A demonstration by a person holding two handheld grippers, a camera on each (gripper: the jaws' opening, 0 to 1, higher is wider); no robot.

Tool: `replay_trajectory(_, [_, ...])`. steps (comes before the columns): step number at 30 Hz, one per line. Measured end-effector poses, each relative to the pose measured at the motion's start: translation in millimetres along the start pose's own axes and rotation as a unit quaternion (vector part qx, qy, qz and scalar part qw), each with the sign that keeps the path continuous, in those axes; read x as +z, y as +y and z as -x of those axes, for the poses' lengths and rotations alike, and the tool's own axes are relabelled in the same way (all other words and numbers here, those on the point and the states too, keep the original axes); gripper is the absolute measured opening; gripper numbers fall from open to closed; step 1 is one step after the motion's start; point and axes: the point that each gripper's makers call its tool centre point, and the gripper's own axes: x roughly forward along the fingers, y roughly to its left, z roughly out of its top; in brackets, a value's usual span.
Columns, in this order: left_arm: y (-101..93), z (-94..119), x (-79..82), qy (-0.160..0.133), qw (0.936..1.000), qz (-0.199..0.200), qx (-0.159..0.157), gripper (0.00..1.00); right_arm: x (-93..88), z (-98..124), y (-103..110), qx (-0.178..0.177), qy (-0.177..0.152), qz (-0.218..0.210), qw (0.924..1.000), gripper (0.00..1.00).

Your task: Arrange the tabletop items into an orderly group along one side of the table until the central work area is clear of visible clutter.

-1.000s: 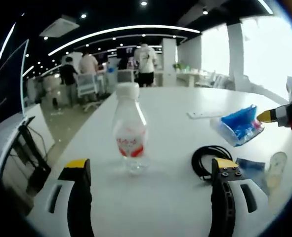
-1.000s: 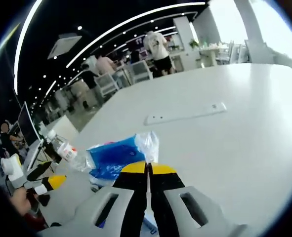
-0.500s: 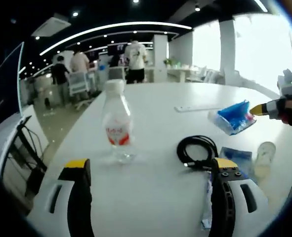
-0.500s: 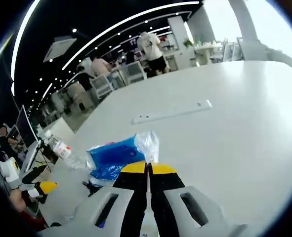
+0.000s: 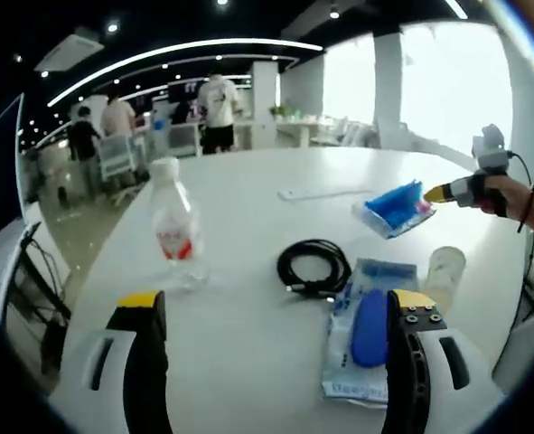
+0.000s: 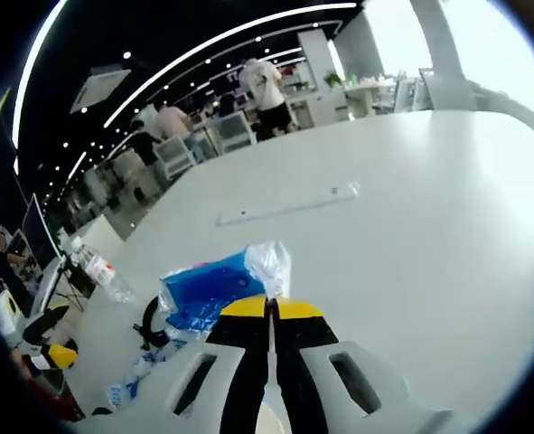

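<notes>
A blue plastic packet (image 6: 214, 291) is sitting just above the right gripper (image 6: 268, 316) at lower centre of the right gripper view, its clear crinkled end pinched between the closed yellow-tipped jaws; in the left gripper view the same packet (image 5: 393, 207) is hanging at right of centre, lifted off the white table (image 5: 248, 226). The left gripper (image 5: 271, 312) is hovering with its jaws spread wide and nothing between them; a clear water bottle (image 5: 176, 237) is standing upright at left of centre; a coiled black cable (image 5: 313, 267) is lying near the middle; a flat pack with a blue oval object (image 5: 368, 330) is lying at lower right, just beside the right jaw; a white strip (image 5: 325, 192) is lying farther up the table; people are standing in the office at upper left.
</notes>
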Motion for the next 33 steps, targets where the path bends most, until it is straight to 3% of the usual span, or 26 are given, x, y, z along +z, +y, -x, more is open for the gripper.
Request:
replay_trajectory(8, [-17.7, 11, -2.7, -0.003, 0.999, -0.041, -0.017, 0.99, -0.1, 6, -29, -0.016, -0.001, -0.007, 0.9998, 0.01])
replay_trajectory(9, [-19.7, 12, -2.4, -0.003, 0.9986, -0.048, -0.02, 0.99, -0.7, 7, -33, -0.014, -0.002, -0.025, 0.9996, 0.01])
replay_trajectory(19, [-48.6, 29, 3.6, -0.015, 0.9953, -0.061, -0.074, 0.99, -2.5, 10, -63, -0.023, -0.002, -0.037, 0.999, 0.01])
replay_trajectory(25, [-55.7, 36, -1.9, -0.013, 0.9936, -0.065, -0.091, 0.99, -2.5, 8, -72, -0.007, -0.005, -0.035, 0.9993, 0.02])
replay_trajectory(33, [-55.4, 38, -12.9, 0.003, 0.9944, -0.055, -0.091, 0.99, -1.2, 7, -81, 0.014, -0.01, -0.049, 0.9987, 0.02])
